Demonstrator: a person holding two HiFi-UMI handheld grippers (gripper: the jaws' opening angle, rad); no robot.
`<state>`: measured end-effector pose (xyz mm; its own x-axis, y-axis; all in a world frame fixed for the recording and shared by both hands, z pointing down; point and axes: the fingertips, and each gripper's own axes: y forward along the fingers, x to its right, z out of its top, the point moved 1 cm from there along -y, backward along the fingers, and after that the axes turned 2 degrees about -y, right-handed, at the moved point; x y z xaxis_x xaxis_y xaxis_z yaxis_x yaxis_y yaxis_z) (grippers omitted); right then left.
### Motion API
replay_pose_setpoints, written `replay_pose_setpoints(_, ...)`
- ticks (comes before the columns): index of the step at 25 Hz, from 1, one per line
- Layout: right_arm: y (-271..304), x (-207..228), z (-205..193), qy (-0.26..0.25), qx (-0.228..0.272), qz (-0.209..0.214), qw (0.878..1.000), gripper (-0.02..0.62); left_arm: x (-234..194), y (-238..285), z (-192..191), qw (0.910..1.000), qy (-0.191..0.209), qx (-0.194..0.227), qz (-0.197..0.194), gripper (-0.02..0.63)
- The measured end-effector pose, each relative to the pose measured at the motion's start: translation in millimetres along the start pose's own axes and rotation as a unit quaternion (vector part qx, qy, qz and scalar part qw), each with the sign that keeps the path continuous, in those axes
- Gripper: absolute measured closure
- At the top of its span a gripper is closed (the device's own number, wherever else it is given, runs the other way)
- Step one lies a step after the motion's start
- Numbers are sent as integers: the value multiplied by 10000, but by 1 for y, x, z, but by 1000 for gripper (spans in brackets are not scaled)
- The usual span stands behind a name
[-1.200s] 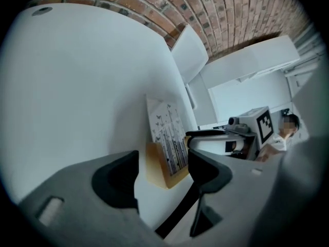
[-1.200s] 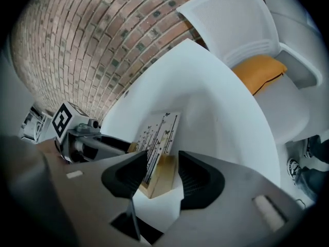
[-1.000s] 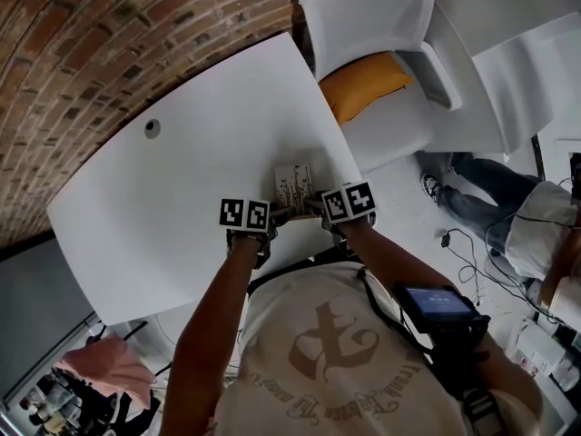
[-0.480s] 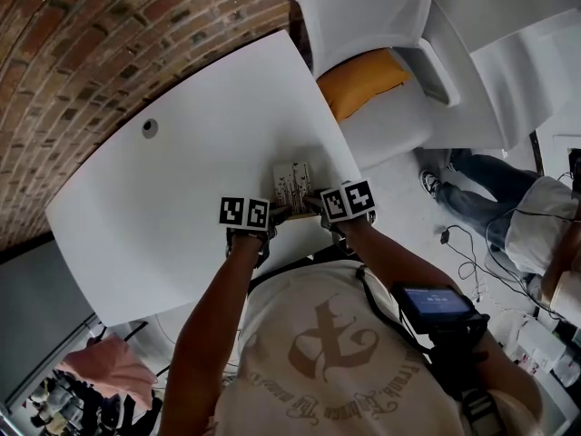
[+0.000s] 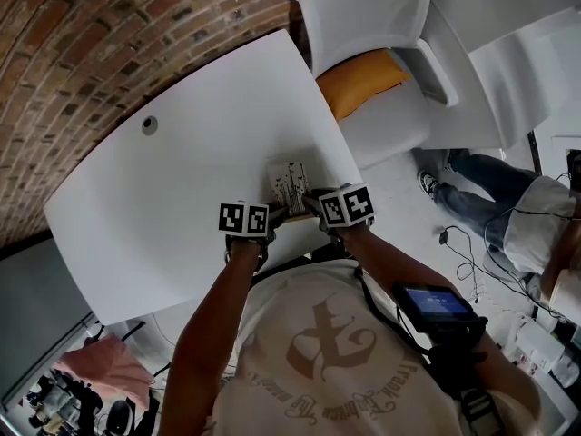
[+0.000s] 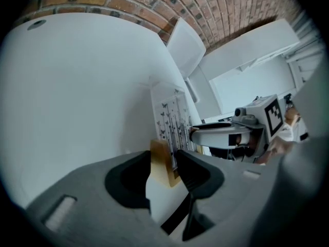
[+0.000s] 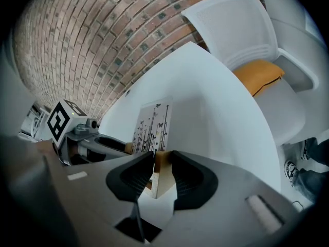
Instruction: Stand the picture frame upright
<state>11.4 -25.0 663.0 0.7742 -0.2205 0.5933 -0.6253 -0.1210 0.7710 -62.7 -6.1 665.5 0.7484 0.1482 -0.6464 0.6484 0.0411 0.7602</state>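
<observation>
The picture frame (image 5: 290,184), a wood-edged print of stems and butterflies, lies near the front edge of the white table (image 5: 182,180). My left gripper (image 5: 277,214) is at its near left corner and my right gripper (image 5: 313,205) at its near right corner. In the left gripper view the wooden corner (image 6: 163,161) sits between the jaws of the left gripper (image 6: 165,163), which have just been closing onto it. The right gripper view shows the right gripper (image 7: 162,171) the same way, its jaws just closed against the other wooden corner (image 7: 160,161). Each gripper shows in the other's view.
A white chair (image 5: 363,12) with an orange cushion (image 5: 368,75) stands past the table's far right side. A seated person's legs (image 5: 481,198) and cables lie on the floor at right. A brick wall runs behind. A cable hole (image 5: 149,126) marks the far left of the tabletop.
Both pairs of jaws have narrowed onto the frame's near corners. The frame looks slightly turned in the head view. Neither hand has shifted.
</observation>
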Motion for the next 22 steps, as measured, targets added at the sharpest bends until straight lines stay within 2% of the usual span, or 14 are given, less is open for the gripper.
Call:
replay_pose_setpoints(11, -4, -12, 14, -260, 320, 1, 9992, 480, -1, -15, 7, 9992, 106, 383, -84, 449)
replay_pose_setpoints(22, 1, -30, 56, -914, 548, 128, 9942, 486, -12, -40, 36, 9951, 195, 964, 24, 453)
